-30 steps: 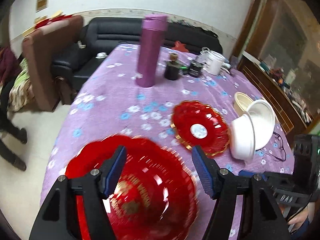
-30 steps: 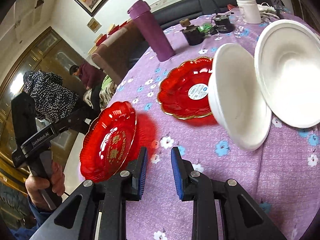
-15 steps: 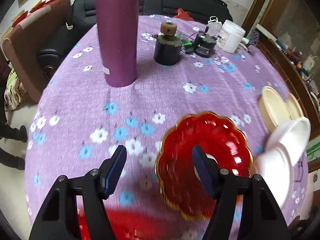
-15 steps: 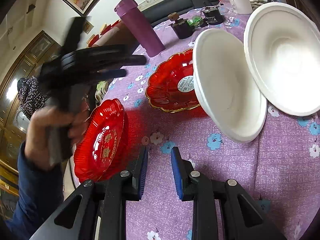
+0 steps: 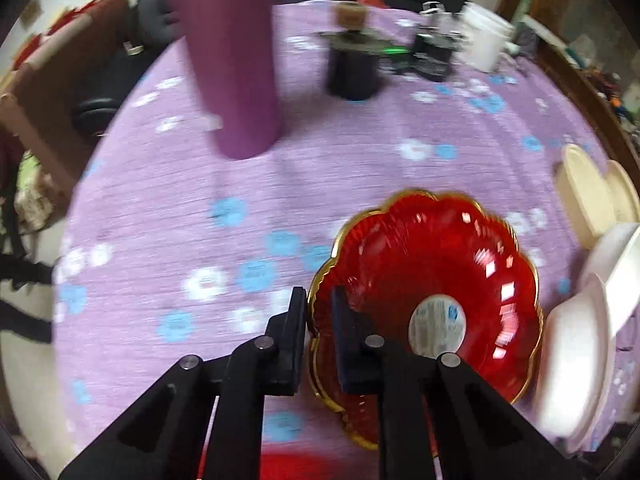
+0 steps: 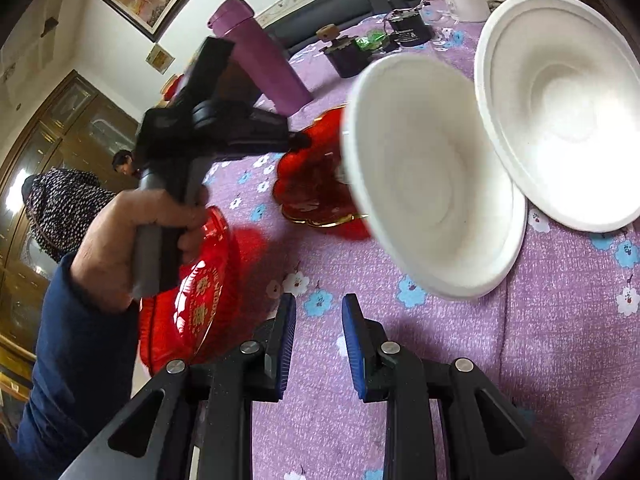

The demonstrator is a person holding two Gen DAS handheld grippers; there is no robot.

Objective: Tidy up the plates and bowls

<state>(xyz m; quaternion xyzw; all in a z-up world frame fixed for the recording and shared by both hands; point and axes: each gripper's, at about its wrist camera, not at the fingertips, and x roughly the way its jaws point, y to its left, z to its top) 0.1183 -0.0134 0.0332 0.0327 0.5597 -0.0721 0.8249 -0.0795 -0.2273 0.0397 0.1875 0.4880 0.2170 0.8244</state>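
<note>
My left gripper (image 5: 318, 300) is shut on the near-left rim of a scalloped red plate (image 5: 432, 264) with a gold edge and a round sticker in its middle. In the right wrist view a hand (image 6: 132, 240) holds that left gripper (image 6: 296, 142) at the same scalloped red plate (image 6: 308, 184). A round red plate (image 6: 200, 300) with gold lettering lies nearer, left of my right gripper (image 6: 319, 316), which hovers over the cloth, narrowly open with nothing between its pads. Two white bowls (image 6: 432, 184) (image 6: 560, 100) lean tilted at the right.
A tall purple flask (image 5: 236, 60), a dark jar (image 5: 352, 68) and a white mug (image 5: 484, 40) stand at the far side of the purple flowered tablecloth (image 5: 200, 208). Cream dishes (image 5: 588, 196) sit at the right edge. A person (image 6: 60, 208) stands beyond the table's left.
My left gripper left the round red plate, moved forward and down to the scalloped plate, and shut on its rim. The right gripper stayed put.
</note>
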